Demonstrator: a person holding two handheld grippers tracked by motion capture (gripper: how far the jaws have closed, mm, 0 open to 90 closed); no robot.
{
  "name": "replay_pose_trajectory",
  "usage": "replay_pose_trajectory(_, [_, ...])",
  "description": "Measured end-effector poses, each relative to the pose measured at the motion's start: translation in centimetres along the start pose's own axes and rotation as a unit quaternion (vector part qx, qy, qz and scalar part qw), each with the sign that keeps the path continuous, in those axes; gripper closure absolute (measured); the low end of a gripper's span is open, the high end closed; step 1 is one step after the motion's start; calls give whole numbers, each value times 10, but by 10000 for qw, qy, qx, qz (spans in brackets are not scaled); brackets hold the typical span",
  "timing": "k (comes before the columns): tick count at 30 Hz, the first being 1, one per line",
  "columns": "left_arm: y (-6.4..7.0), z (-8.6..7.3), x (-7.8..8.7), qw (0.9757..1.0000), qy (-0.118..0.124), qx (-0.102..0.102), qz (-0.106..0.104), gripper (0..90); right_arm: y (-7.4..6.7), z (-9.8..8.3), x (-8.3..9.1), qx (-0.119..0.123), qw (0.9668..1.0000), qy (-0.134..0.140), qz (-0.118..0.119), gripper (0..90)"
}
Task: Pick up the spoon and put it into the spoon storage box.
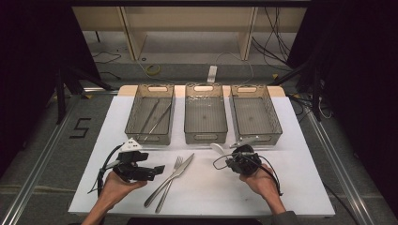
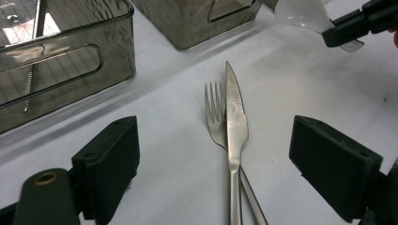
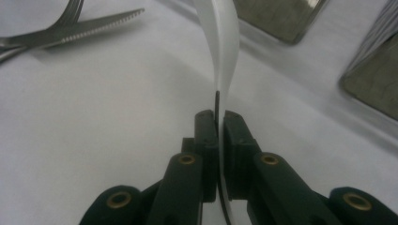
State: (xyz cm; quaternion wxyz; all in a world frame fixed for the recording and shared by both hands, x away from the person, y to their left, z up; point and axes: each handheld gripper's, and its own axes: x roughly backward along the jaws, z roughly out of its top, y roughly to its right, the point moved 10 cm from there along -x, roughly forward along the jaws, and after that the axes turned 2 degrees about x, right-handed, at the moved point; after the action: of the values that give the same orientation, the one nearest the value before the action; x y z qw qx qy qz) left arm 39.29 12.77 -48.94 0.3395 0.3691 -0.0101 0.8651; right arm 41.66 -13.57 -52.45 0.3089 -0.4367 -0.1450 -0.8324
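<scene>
The right gripper (image 3: 218, 140) pinches a white plastic spoon (image 3: 220, 42) by its handle, probably to bin it. The left gripper (image 2: 213, 164) gapes over the crossed steel knife (image 2: 234, 117) and fork (image 2: 213, 108) on the white counter (image 1: 300, 187).

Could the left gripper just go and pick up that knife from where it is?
Probably yes. The left gripper is open, and the knife lies straight ahead between its jaws with bare table in between. One snag: the knife rests across the fork, so the fork may shift or get pinched too.
</scene>
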Motion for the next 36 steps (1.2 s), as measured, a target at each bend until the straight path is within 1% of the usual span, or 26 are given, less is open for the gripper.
replay_pose_trajectory(2, [0,0,0,10000,-11,2,3,159,1,6,2,-30,10000,80,1,863])
replay_pose_trajectory(7, [-1,0,0,10000,1,10,4,159,5,22,5,5,9997,253,-22,863])
replay_pose_trajectory(12, [0,-1,0,10000,-2,3,0,159,9,37,7,-51,9992,402,-37,863])
replay_pose_trajectory(16, [0,-1,0,10000,-8,-5,7,159,11,49,8,-32,9987,499,-54,863])
replay_pose_trajectory(22, [0,-1,0,10000,-11,4,4,158,13,68,9,-104,9979,636,-11,863])
replay_pose_trajectory(24, [0,-1,0,10000,-14,4,10,159,14,74,8,-194,9972,712,87,862])
replay_pose_trajectory(26, [0,-1,0,10000,-12,12,7,159,16,80,8,-247,9970,735,78,862])
replay_pose_trajectory(28, [0,-1,0,10000,-15,15,-1,158,16,86,7,-308,9963,784,193,862])
replay_pose_trajectory(31, [1,1,1,9999,46,73,-78,158,18,94,6,-292,9965,778,128,862])
replay_pose_trajectory(36, [2,1,2,9999,68,73,-90,158,26,108,1,-369,9964,759,39,862])
